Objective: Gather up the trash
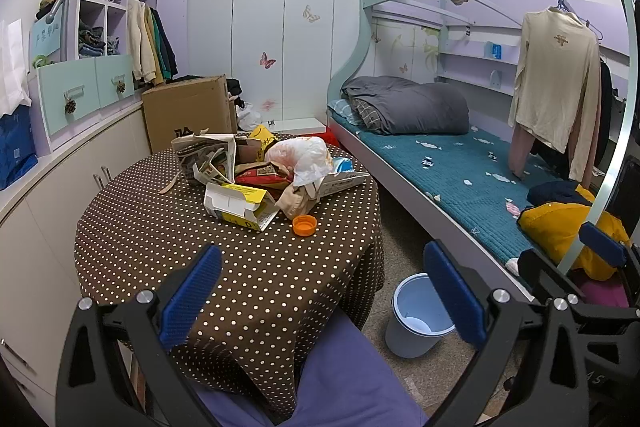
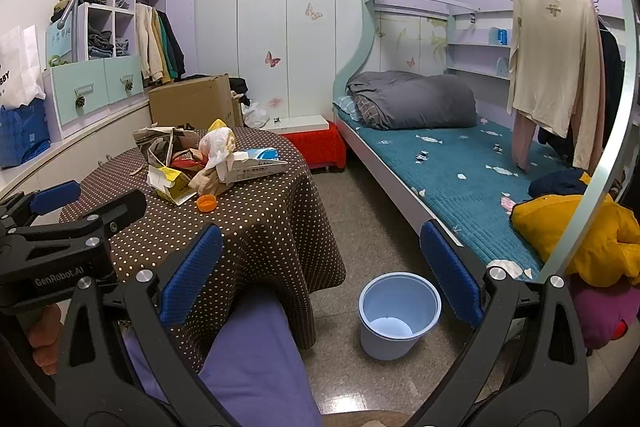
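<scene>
A pile of trash sits on the round table with the brown dotted cloth (image 1: 168, 259) (image 2: 276, 219): crumpled newspaper (image 1: 208, 155) (image 2: 158, 143), a yellow and white carton (image 1: 240, 205) (image 2: 170, 183), a white plastic bag (image 1: 304, 155) (image 2: 218, 143), a flat white box (image 2: 256, 165) and an orange cap (image 1: 304, 225) (image 2: 207, 203). A light blue bin (image 1: 420, 315) (image 2: 396, 311) stands on the floor beside the table. My left gripper (image 1: 324, 299) is open and empty, short of the pile. My right gripper (image 2: 324, 275) is open and empty, above the floor by the bin.
A bunk bed (image 1: 460, 163) (image 2: 472, 163) with a grey duvet, hanging clothes and a yellow garment (image 2: 580, 231) fills the right. A cardboard box (image 1: 188, 111), shelves and drawers (image 1: 84, 91) line the left. A red stool (image 2: 316, 143) stands behind the table. A purple-clad leg (image 2: 256, 359) is below.
</scene>
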